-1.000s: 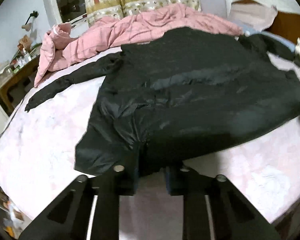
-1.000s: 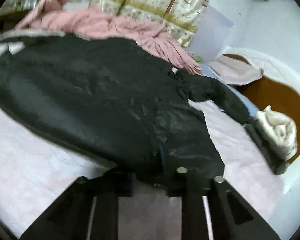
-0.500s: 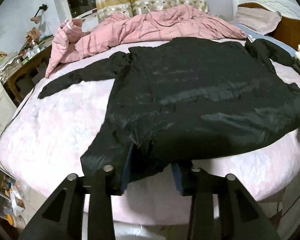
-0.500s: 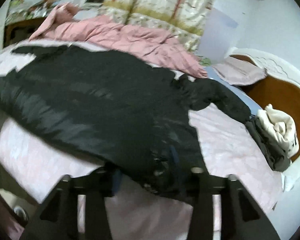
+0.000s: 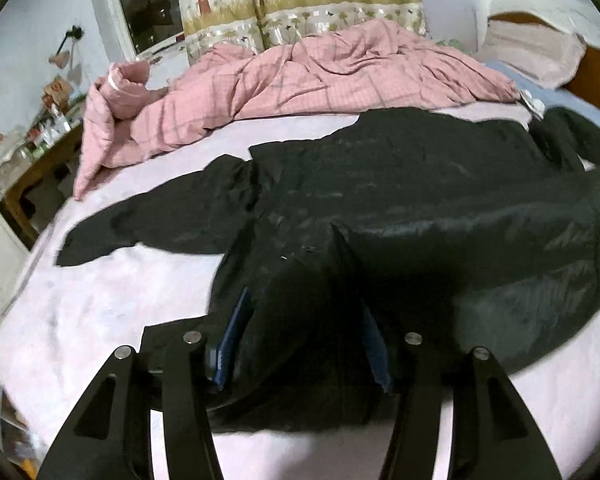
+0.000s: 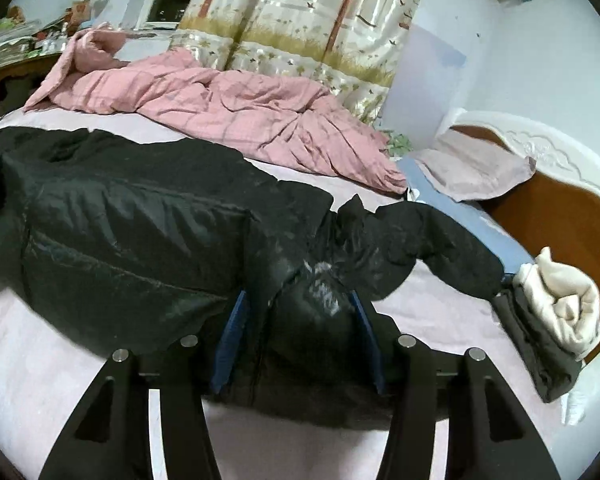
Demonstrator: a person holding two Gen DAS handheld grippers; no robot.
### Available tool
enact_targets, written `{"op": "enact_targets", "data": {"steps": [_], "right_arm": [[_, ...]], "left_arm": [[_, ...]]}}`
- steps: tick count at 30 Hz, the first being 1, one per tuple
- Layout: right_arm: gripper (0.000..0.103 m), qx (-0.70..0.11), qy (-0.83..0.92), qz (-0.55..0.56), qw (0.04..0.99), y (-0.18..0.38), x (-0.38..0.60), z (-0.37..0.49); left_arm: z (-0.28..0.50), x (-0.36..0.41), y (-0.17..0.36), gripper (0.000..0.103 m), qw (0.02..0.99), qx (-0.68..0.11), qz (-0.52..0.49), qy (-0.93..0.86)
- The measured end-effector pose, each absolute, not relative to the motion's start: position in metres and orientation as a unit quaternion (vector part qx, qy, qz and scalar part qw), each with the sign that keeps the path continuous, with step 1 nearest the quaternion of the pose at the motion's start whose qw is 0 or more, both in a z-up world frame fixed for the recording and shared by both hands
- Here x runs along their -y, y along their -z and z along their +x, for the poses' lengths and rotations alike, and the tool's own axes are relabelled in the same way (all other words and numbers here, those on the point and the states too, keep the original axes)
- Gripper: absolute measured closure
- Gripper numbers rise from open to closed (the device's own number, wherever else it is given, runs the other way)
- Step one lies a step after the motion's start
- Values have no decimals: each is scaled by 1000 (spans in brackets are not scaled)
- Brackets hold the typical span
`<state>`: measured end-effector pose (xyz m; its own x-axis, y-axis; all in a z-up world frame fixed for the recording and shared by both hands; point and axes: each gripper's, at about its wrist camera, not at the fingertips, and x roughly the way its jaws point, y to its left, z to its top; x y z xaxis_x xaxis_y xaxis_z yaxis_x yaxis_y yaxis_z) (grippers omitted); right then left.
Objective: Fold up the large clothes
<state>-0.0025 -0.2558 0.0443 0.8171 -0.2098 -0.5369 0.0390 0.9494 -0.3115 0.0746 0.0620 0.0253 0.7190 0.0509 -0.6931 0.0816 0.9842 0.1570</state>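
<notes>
While the black coat [image 5: 420,200] lies spread across the pale pink bed sheet [image 5: 112,300], its near hem is bunched up and lifted toward both cameras. On the left-wrist view the left claw [image 5: 304,344] has a thick fold of that hem filling the gap between its blue-padded fingers [image 5: 232,336], so it is gripping the coat. On the right-wrist view the right claw [image 6: 296,340] likewise clamps a shiny wad of the coat [image 6: 140,240] between its blue pads [image 6: 230,340]. One sleeve [image 5: 148,220] stretches flat to the left over the sheet; the other sleeve [image 6: 440,248] trails to the right, its end reaching a dark folded garment [image 6: 540,352] with a cream cloth [image 6: 560,304] bundled on top. Beyond the coat a crumpled pink checked quilt [image 5: 300,76] is heaped along the far side of the bed. A pillow [image 6: 472,168] leans at the wooden headboard [image 6: 560,220], and a patterned curtain [image 6: 300,20] hangs behind.
</notes>
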Motion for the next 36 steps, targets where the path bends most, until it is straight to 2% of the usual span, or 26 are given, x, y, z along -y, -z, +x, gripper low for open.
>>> {"op": "enact_targets", "data": {"steps": [3, 8, 11, 13, 16, 19, 22, 25, 31, 32, 33, 36], "right_arm": [[40, -285, 61, -93, 952, -26, 276, 9], [38, -293, 63, -18, 954, -15, 310, 16], [30, -279, 76, -7, 957, -17, 317, 13], [29, -268, 91, -5, 959, -19, 320, 9], [18, -248, 109, -1, 963, -25, 326, 2], [17, -242, 109, -1, 964, -27, 331, -5], [17, -241, 84, 15, 967, -31, 333, -15], [16, -263, -7, 50, 964, -32, 335, -20], [16, -259, -4, 120, 959, -28, 354, -27], [23, -255, 10, 129, 958, -28, 359, -27], [40, -255, 21, 133, 958, -27, 363, -26], [61, -279, 57, 107, 953, -21, 366, -13]], "left_arm": [[94, -62, -11, 48, 931, -361, 57, 12], [102, -59, 2, 47, 934, -352, 55, 16], [95, -61, -1, 42, 942, -331, 53, 11], [88, -64, -4, 38, 946, -320, 54, 3], [70, -69, -12, 26, 953, -299, 55, -15], [54, -79, -20, 21, 957, -284, 49, -32], [50, -93, -25, 20, 958, -280, 26, -45], [55, -106, -23, 20, 955, -291, 21, -55], [83, -124, 13, 19, 914, -391, 19, -107], [85, -127, 18, 19, 911, -397, 16, -110], [87, -128, 22, 19, 908, -401, 16, -117], [87, -126, 25, 19, 905, -407, 18, -123]]}}
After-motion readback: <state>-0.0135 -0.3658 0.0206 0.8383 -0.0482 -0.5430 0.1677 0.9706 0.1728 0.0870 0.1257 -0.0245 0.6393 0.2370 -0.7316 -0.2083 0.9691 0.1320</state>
